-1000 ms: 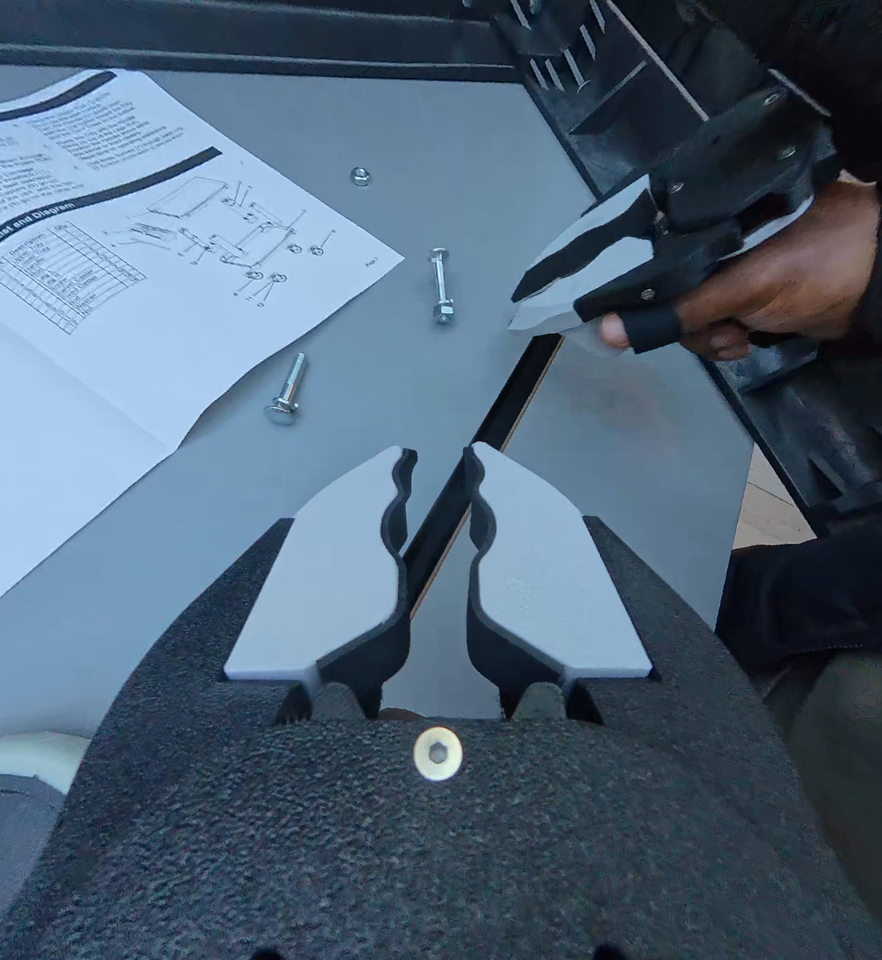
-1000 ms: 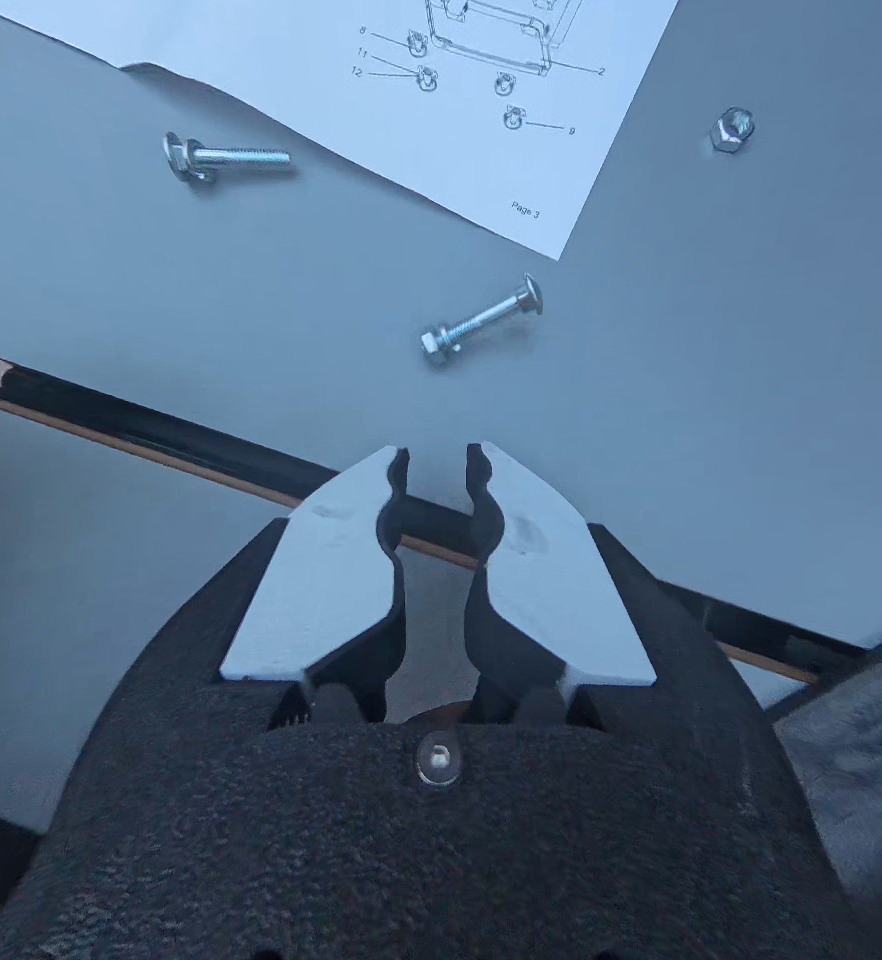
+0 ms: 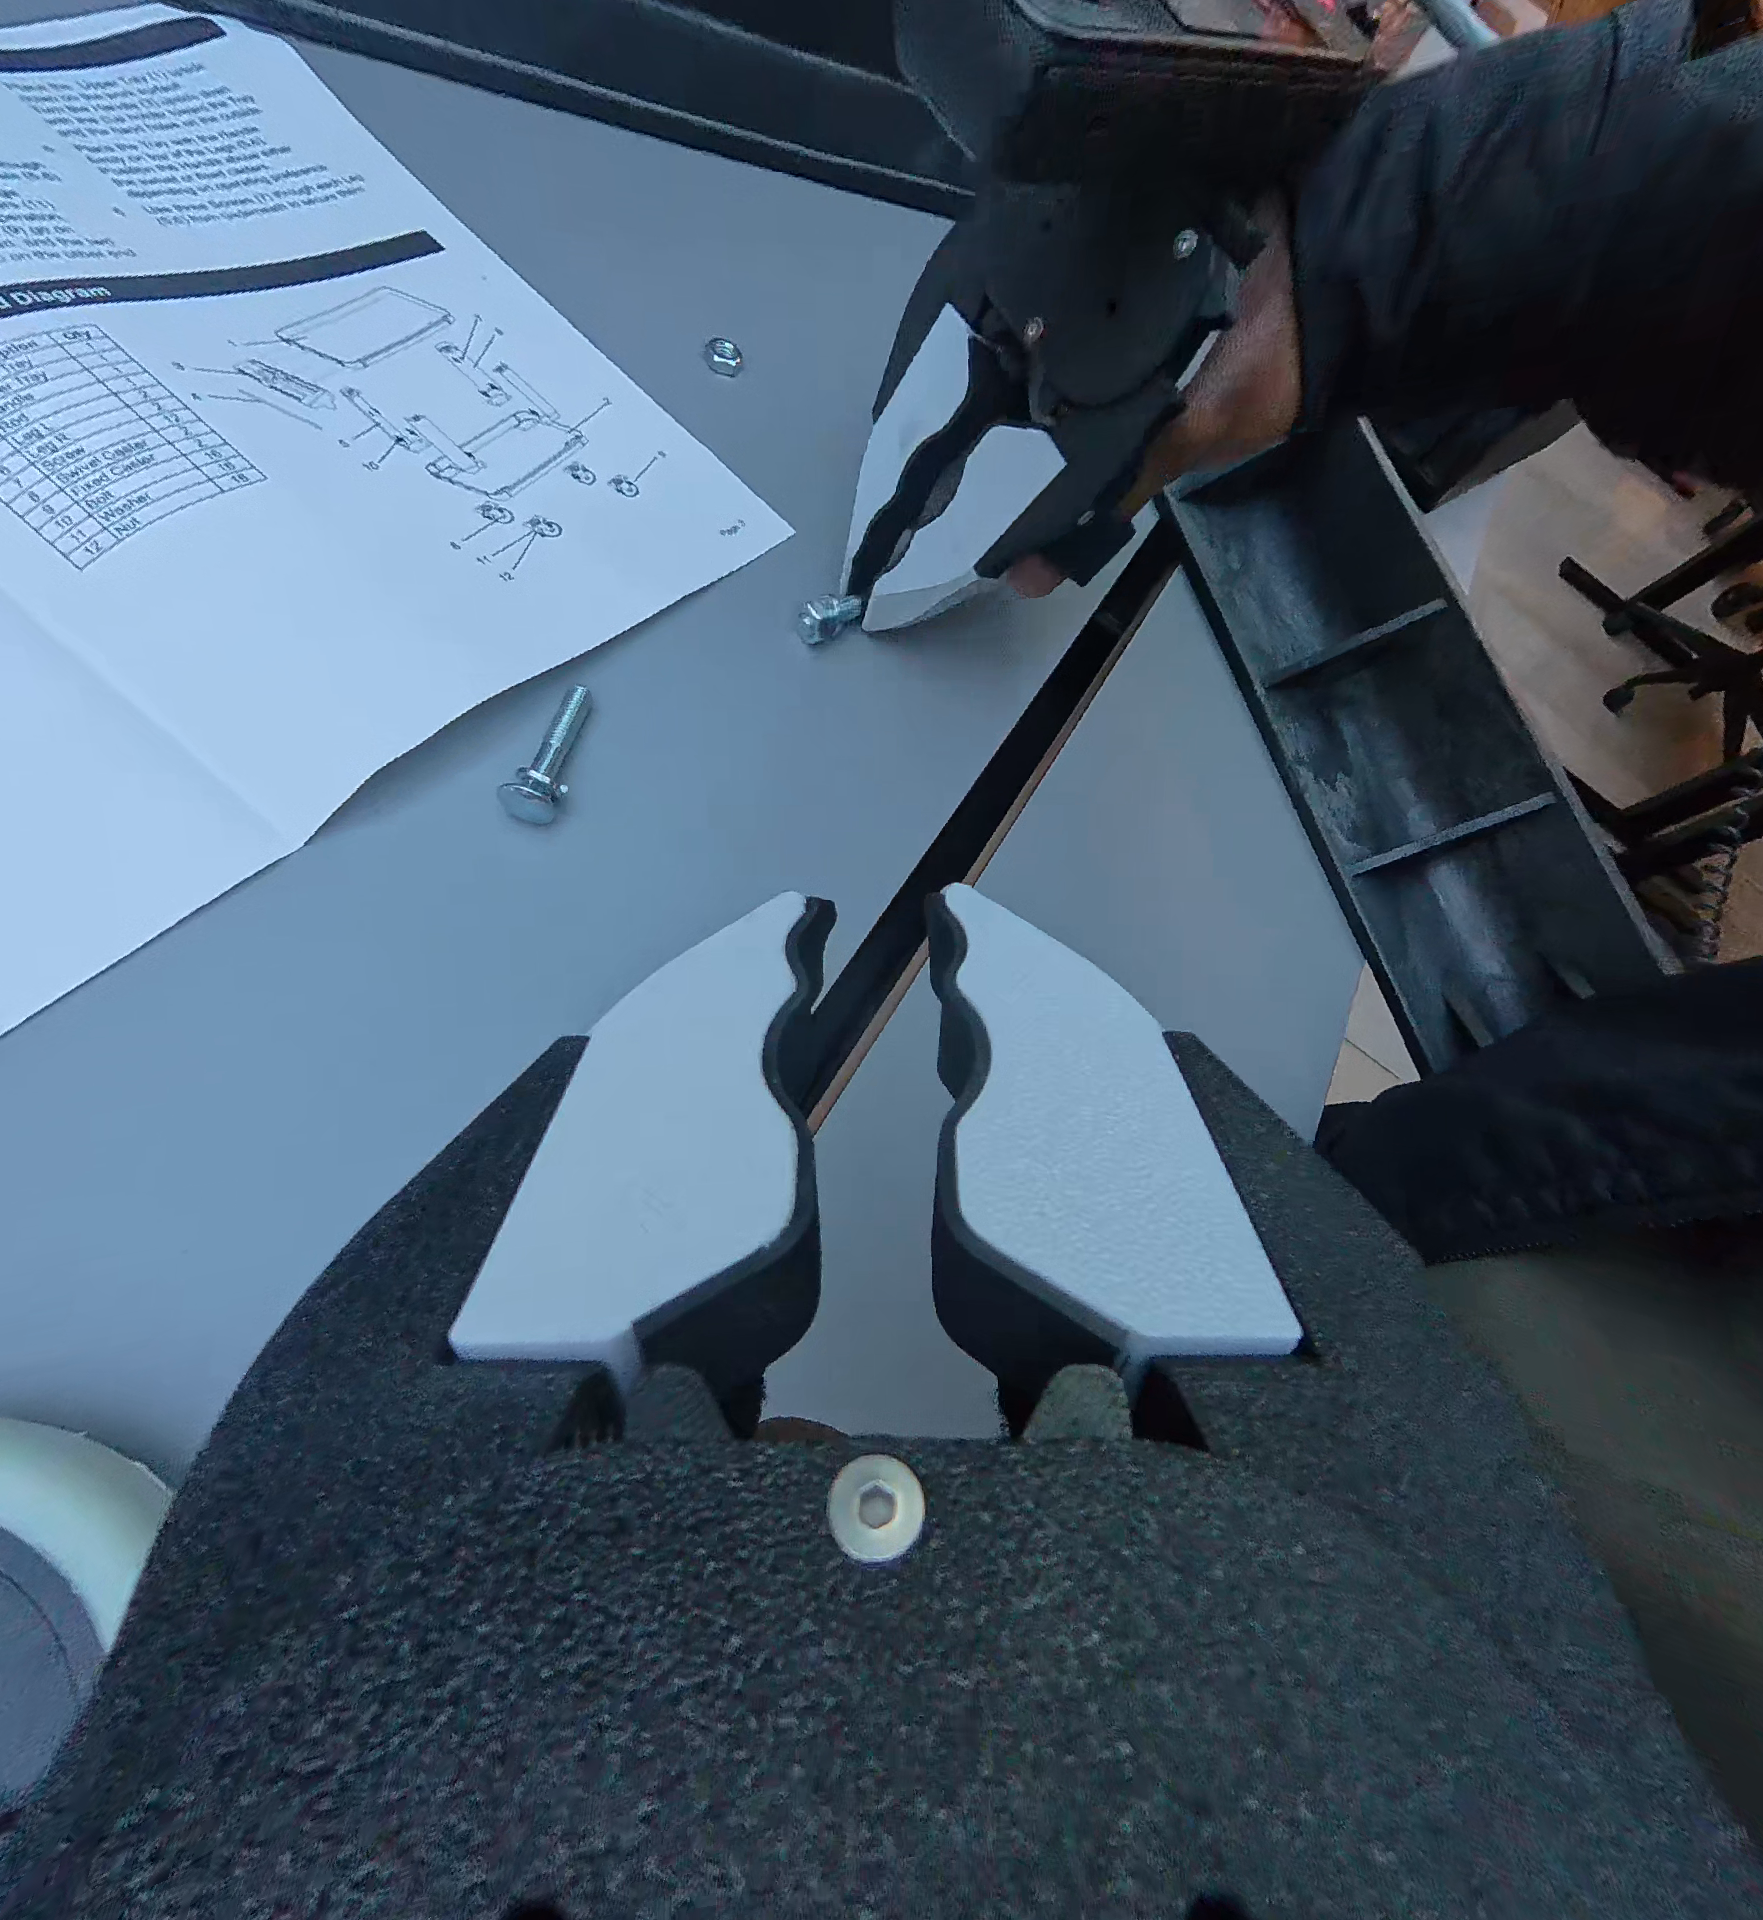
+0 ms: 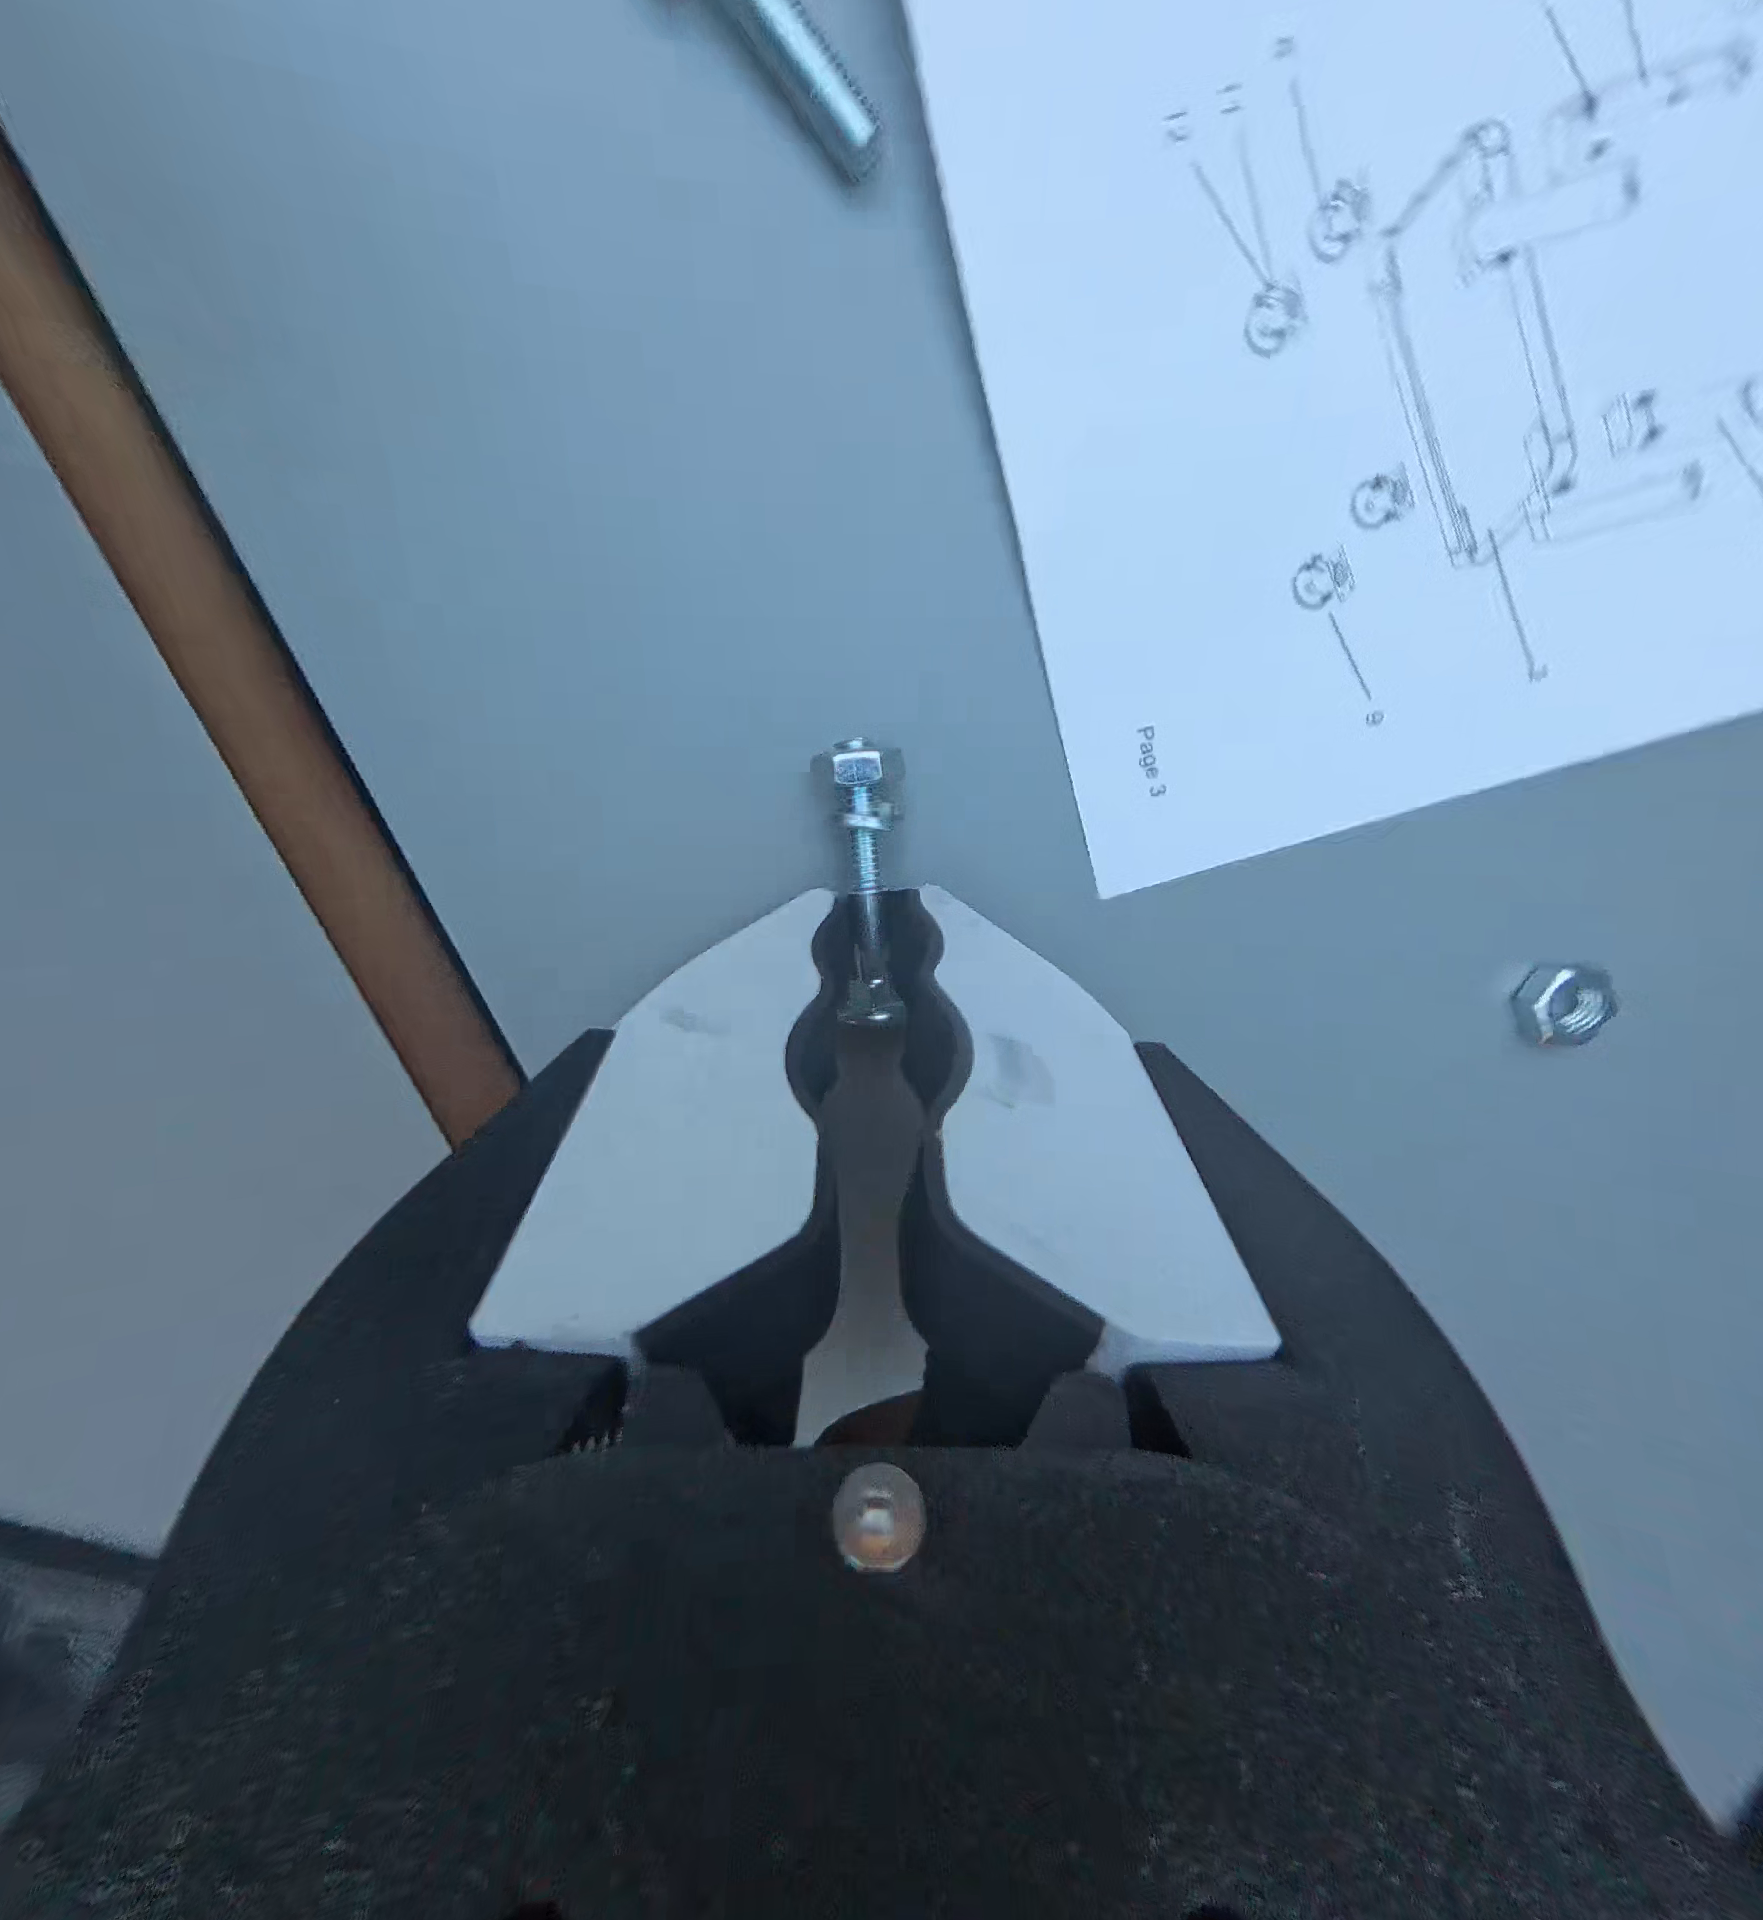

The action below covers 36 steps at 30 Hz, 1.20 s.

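A grey table point(image 3: 181, 1091) fills both views, split by a dark seam with a brown edge point(image 3: 970, 821) that runs from between the left gripper's fingers away toward the right gripper. Beyond the left jaws and to their left lies a large white instruction sheet point(image 3: 129, 582) printed with a parts table and an exploded drawing; in the right wrist view its corner sits ahead and to the right of the jaws. To the right of the left jaws a long black ribbed plastic part point(image 3: 1396, 727) lies along the table's edge. The left gripper point(image 3: 879, 914) hovers above the seam, its jaws parted with only air between them. Close below it on the left sits a white roll with a grey core point(image 3: 15, 1507), partly cut off by the frame. The right gripper point(image 4: 875, 896), held by a hand point(image 3: 1220, 395) in a black sleeve, has its tips down at the table and its jaws clenched on a bolt with nut and washer point(image 4: 859, 821): the head sits inside the notches, the threaded end with nut and washer juts out ahead of the tips. A second bolt point(image 3: 542, 764) lies loose on the table, ahead and left of the left jaws, just beside the sheet's edge. A loose hex nut point(image 4: 1565, 1004) rests to the right of the right jaws, near the sheet's corner.
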### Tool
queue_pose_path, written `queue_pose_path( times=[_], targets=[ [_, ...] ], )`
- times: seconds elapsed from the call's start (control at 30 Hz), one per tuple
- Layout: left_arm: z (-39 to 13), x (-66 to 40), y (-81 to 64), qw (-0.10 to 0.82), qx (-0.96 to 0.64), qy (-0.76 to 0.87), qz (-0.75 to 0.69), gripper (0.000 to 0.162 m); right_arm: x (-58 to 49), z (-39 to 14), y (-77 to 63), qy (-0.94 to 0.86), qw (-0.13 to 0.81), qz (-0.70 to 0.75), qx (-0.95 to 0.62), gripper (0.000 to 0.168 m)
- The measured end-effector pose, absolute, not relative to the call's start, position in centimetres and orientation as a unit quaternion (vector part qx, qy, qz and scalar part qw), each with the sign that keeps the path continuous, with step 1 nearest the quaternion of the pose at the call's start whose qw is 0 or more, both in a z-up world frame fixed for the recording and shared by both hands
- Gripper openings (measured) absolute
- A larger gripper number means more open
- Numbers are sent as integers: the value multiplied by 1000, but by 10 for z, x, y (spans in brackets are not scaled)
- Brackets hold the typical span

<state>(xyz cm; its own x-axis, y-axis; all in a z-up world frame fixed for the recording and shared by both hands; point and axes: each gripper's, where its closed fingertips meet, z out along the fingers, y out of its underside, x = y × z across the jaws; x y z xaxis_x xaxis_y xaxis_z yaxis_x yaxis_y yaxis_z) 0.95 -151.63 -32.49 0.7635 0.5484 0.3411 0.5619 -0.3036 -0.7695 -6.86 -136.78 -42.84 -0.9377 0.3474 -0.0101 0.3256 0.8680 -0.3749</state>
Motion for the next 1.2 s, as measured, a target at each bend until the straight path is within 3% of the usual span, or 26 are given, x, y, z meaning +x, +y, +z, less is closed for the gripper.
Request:
queue_pose_path(
  times=[0.27, 0.43, 0.63, 0.87, 1.2],
  targets=[
    [-310, -2, -1505, 521, -755, -389, -89, 19, -70, -400, -1398, -835, 6, 375, -403, 10],
    [-279, -27, -1492, 574, -701, -403, -127, 20, -83, -298, -1440, -640, -27, 608, -468, 10],
    [-209, -56, -1479, 653, -671, -345, -68, 27, -78, -182, -1468, -451, -89, 773, -436, 10],
    [-153, -45, -1470, 716, -632, -285, -89, 26, -64, -135, -1479, -403, -124, 814, -399, 10],
    [-139, -37, -1465, 722, -611, -291, -146, 23, -54, -126, -1487, -414, -121, 814, -388, 10]
  ],
)
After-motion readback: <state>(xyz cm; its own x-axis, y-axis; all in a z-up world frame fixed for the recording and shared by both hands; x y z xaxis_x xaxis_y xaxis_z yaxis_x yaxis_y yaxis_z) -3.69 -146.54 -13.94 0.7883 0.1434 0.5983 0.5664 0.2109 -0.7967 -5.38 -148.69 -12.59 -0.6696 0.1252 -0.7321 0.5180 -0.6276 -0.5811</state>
